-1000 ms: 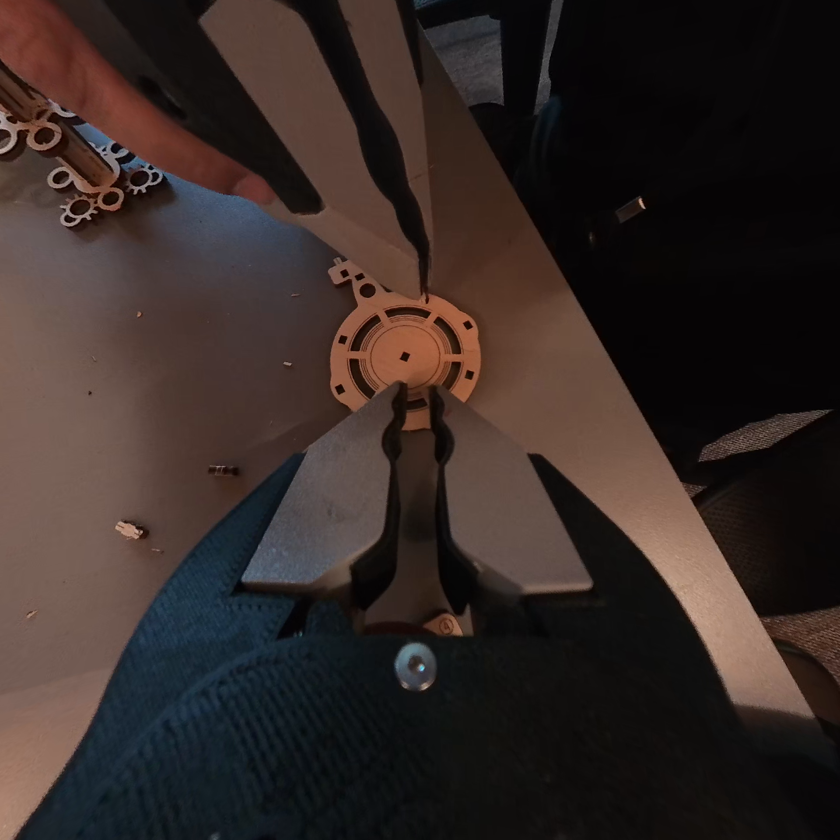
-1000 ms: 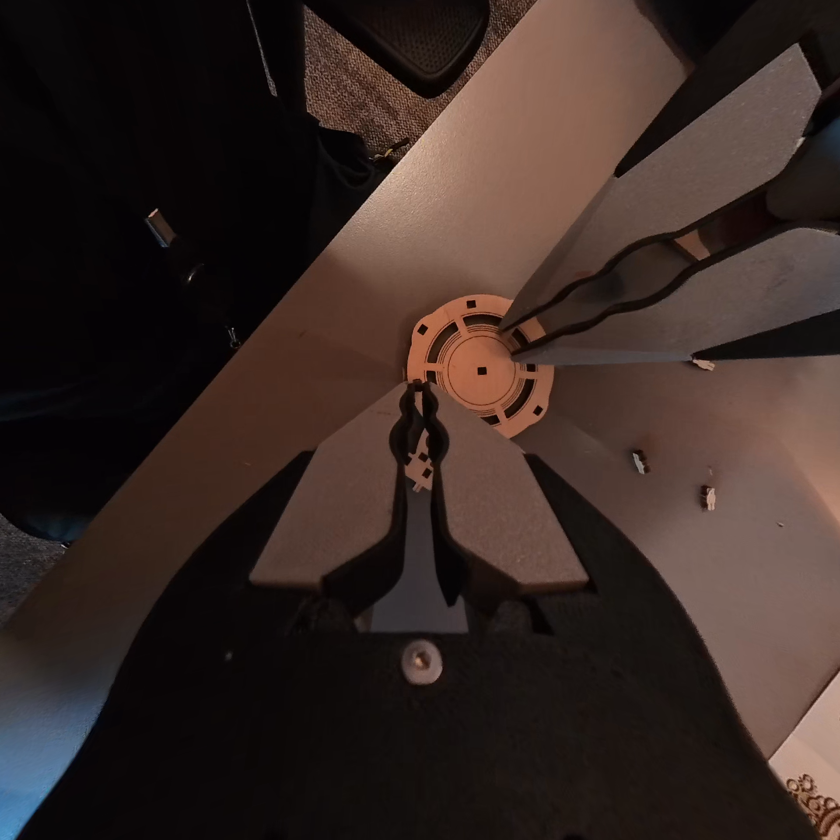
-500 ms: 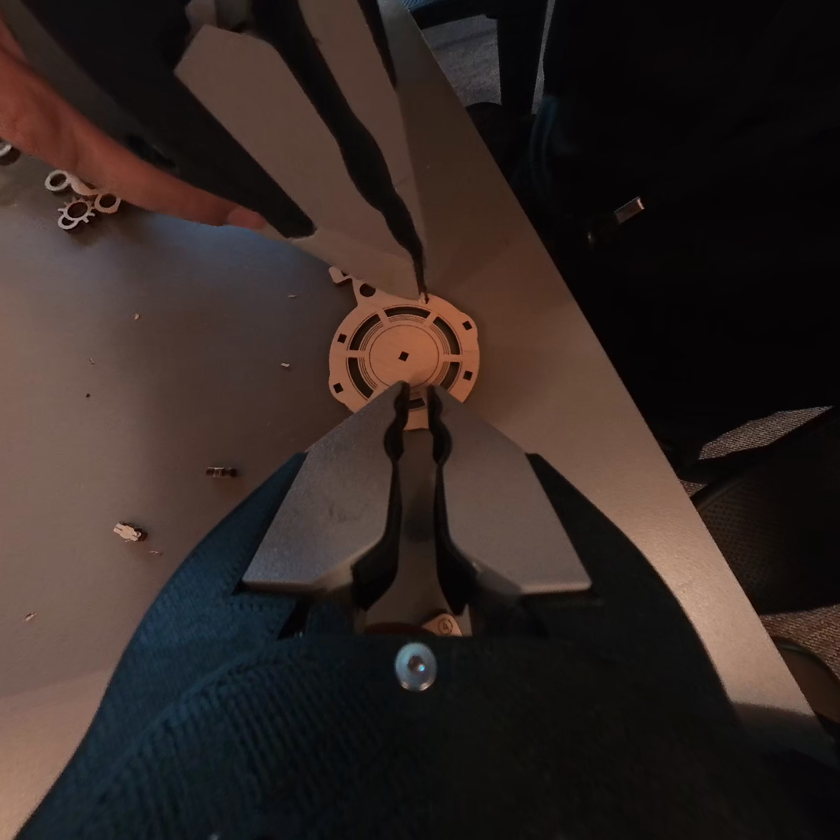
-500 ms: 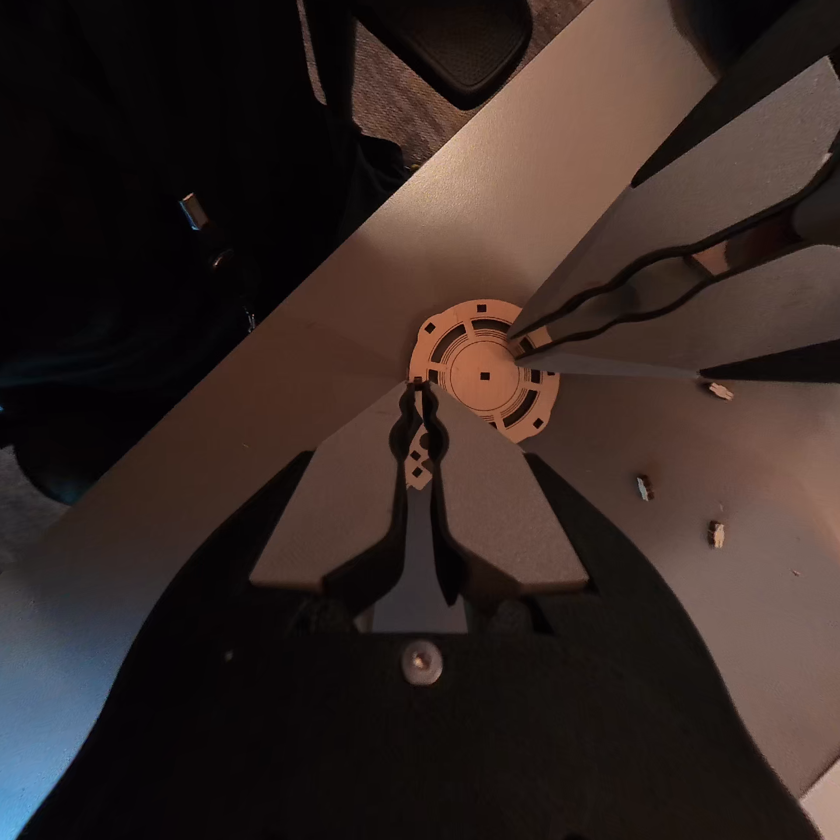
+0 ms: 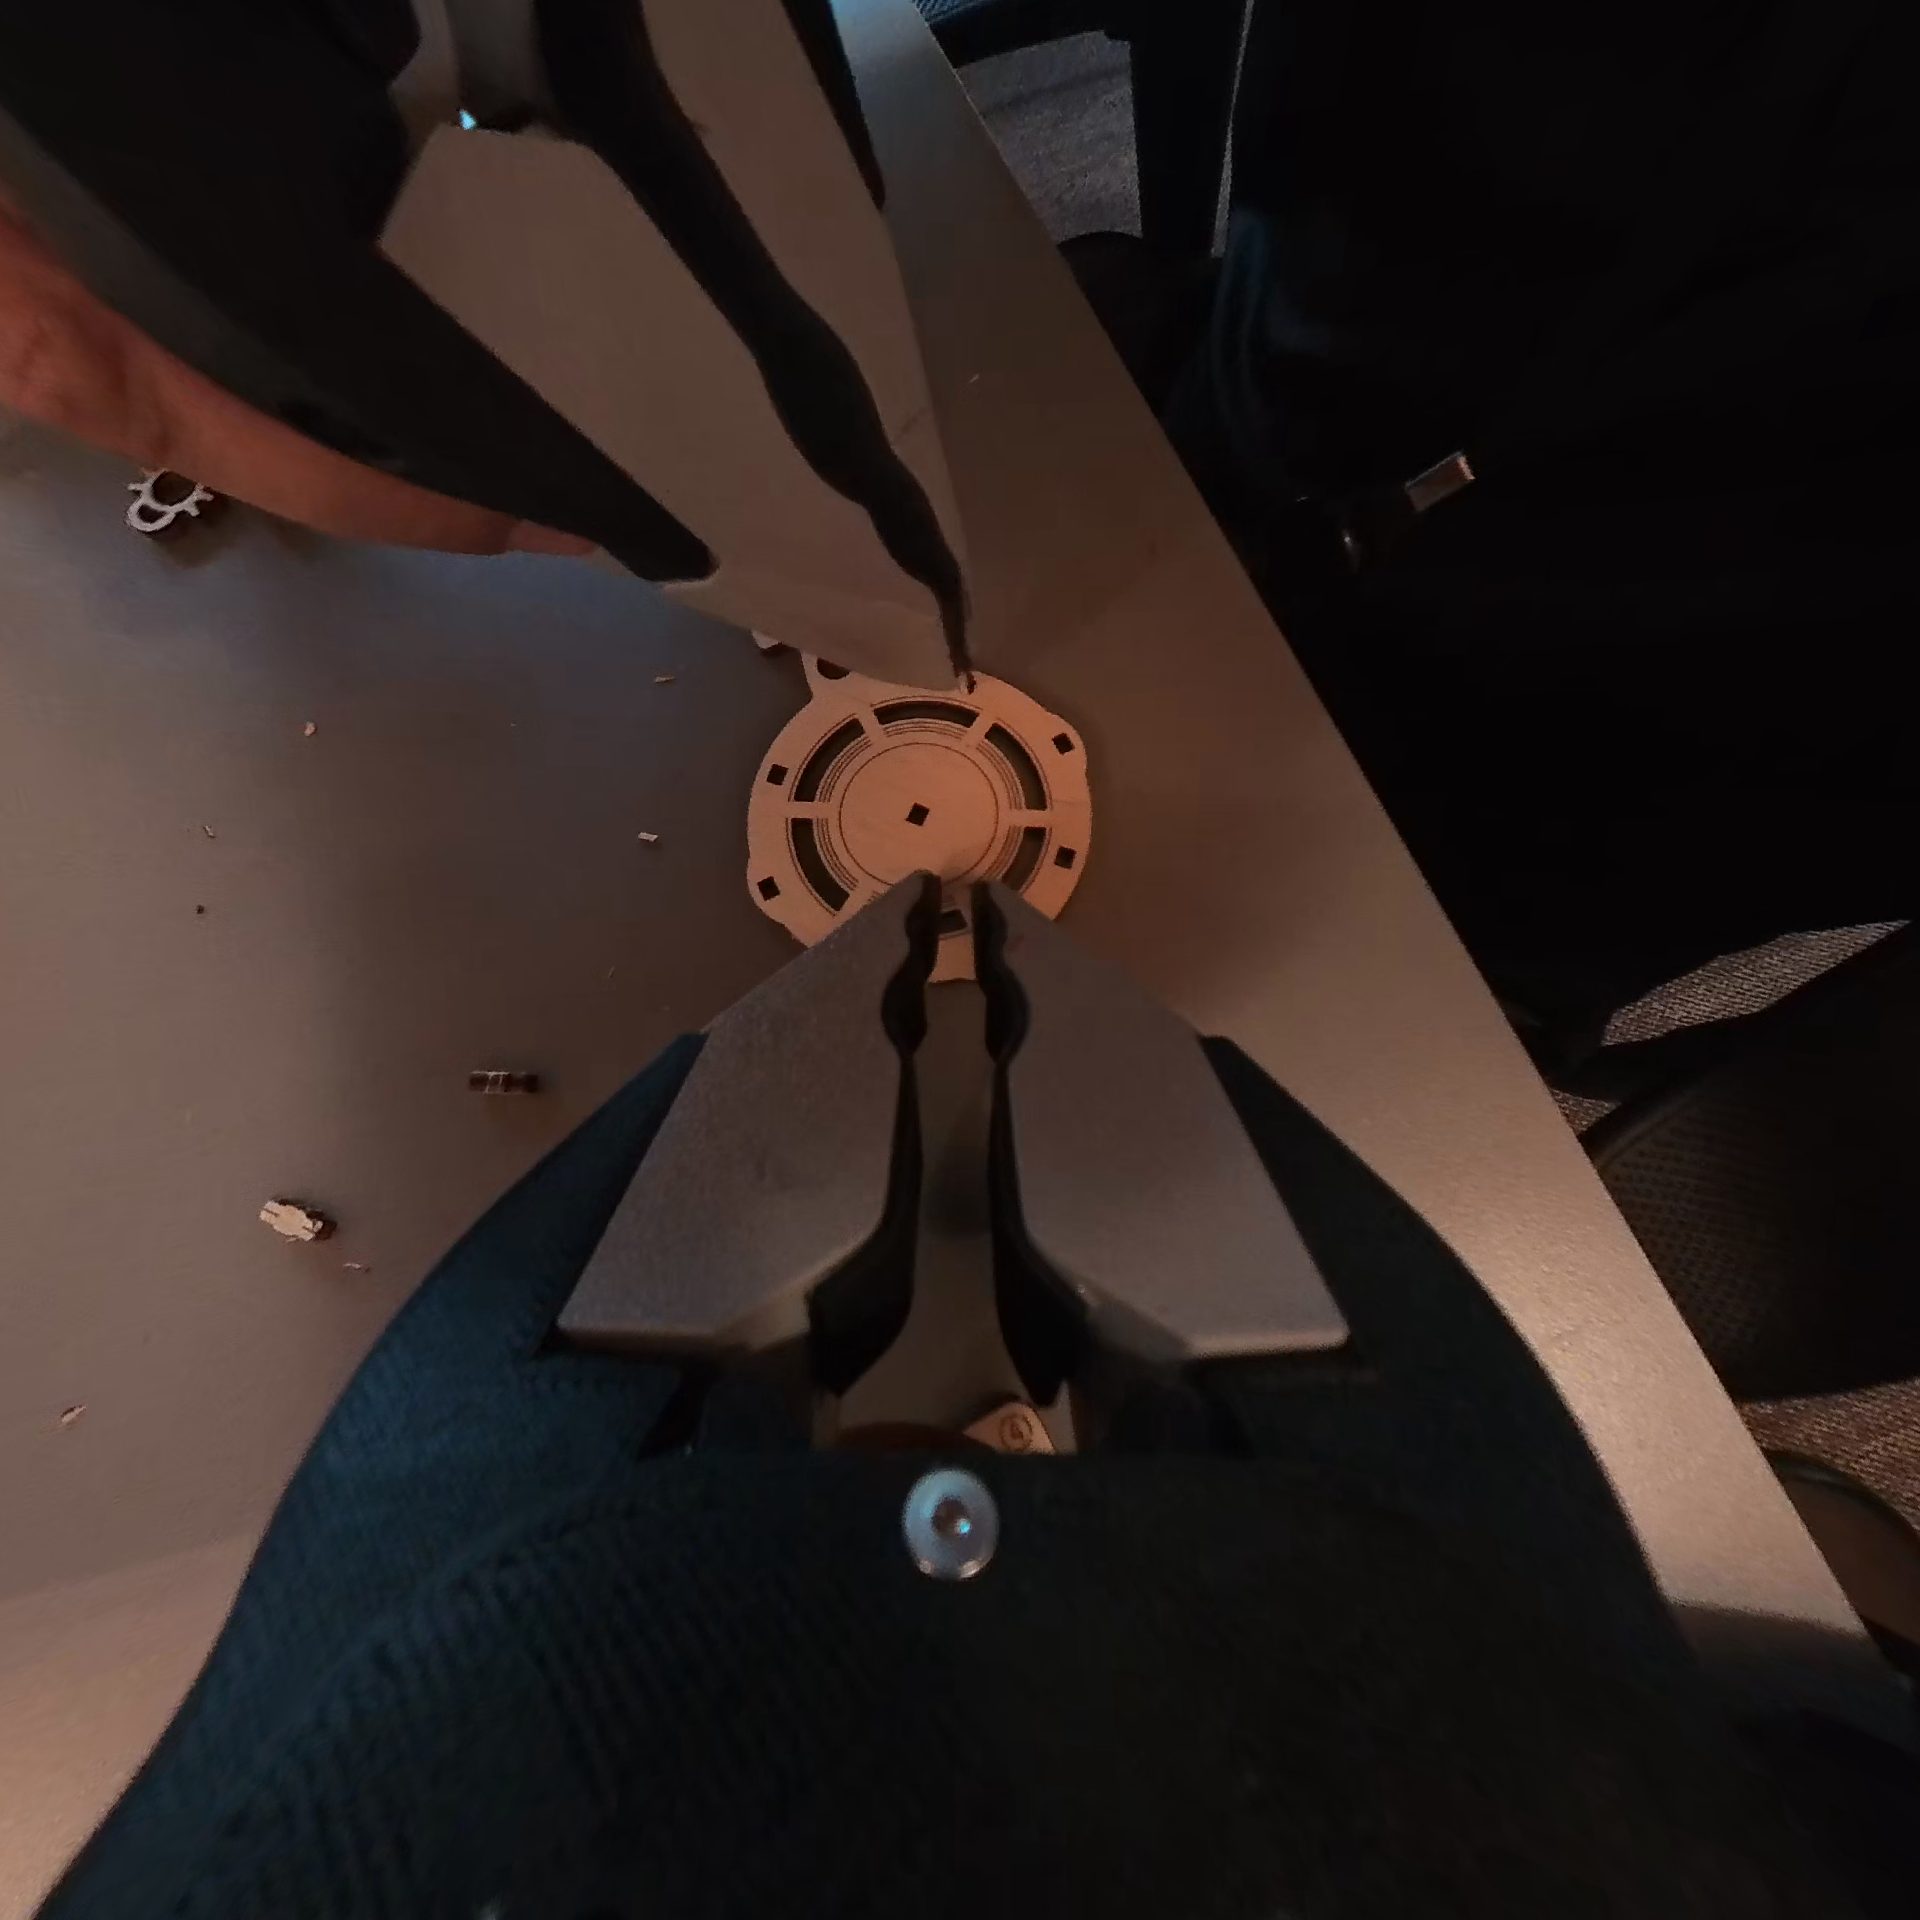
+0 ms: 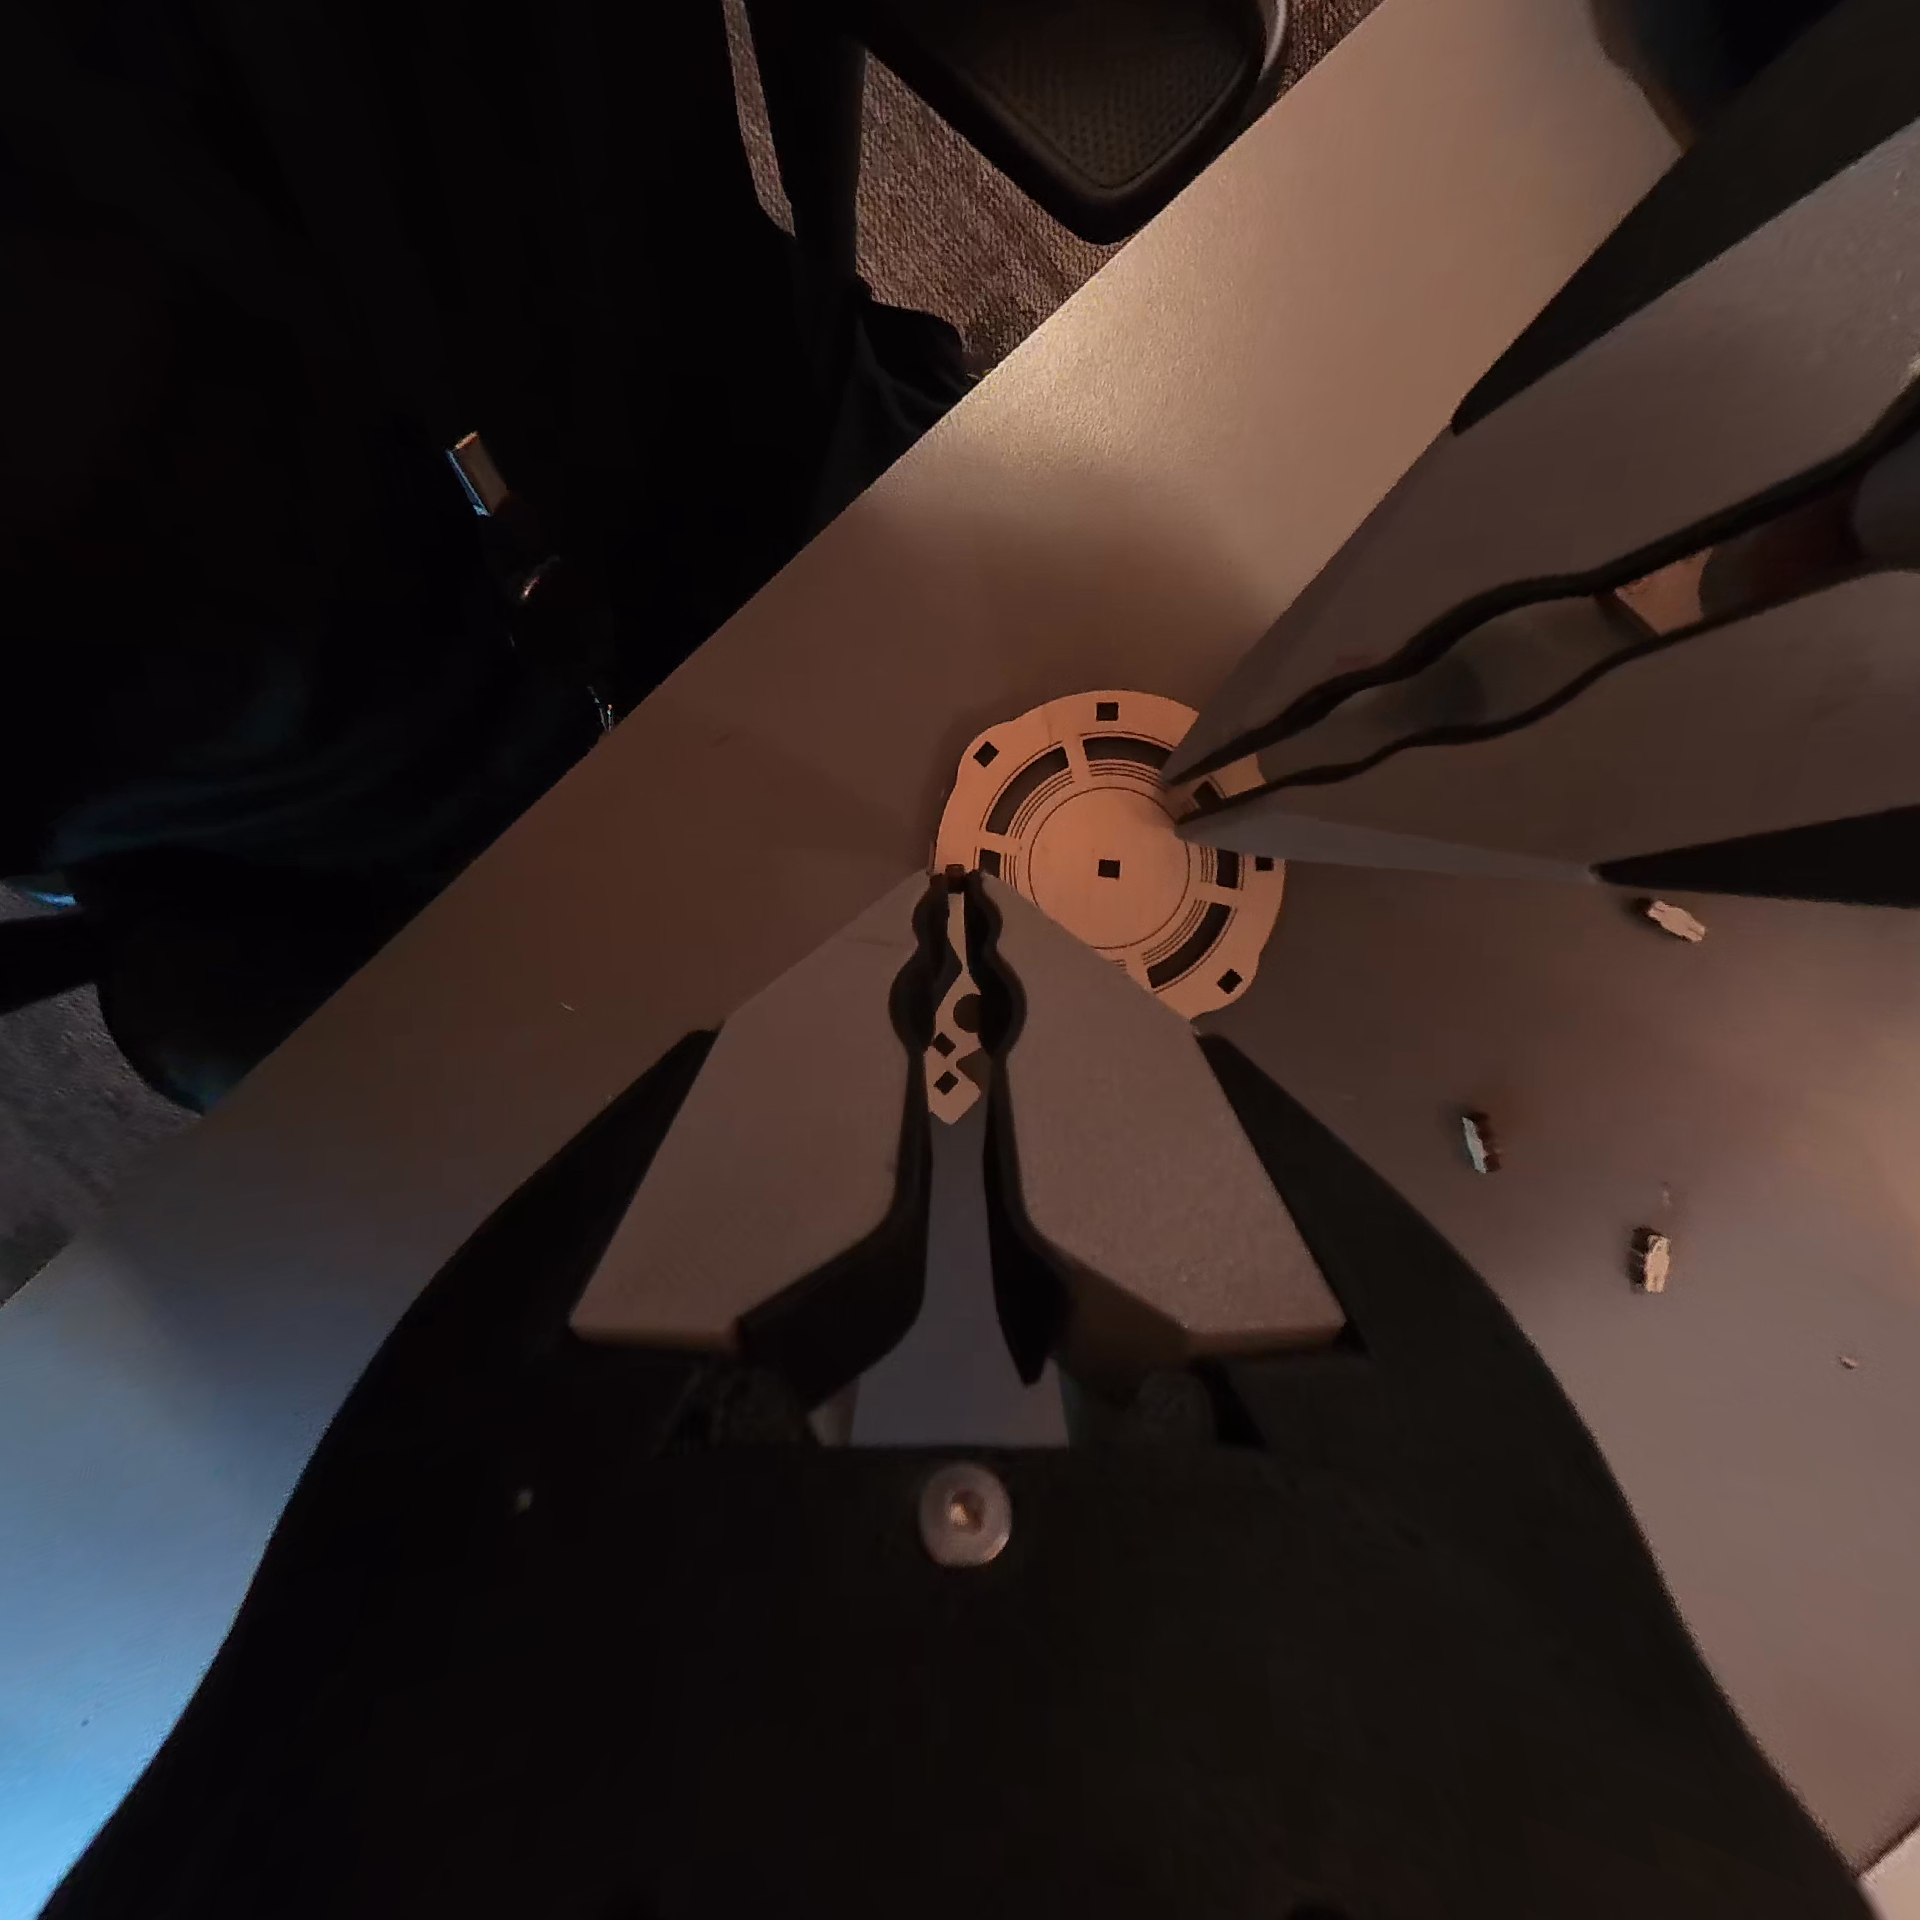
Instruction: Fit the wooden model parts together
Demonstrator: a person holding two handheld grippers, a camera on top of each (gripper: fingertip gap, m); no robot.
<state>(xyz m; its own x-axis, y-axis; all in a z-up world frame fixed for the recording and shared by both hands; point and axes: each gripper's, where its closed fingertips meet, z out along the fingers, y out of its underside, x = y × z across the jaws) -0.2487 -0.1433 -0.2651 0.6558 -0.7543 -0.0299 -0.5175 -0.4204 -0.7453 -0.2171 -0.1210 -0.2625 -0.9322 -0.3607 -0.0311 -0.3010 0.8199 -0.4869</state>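
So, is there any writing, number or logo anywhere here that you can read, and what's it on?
No readable text in either view.
White sticker deep inside the left claw: a printed mark, too small to read.
Wooden disc and the small wooden piece in the right claw: only cut-out holes, no writing.

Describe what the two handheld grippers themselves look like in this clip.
Both are alike: each has two flat, wedge-shaped grey fingers tapering to points, edged inside with wavy black pads, and a silver screw centred on the base. The left gripper has a dark blue ribbed knit-like covering around its base; the right gripper has a plain black covering there. No cables show.
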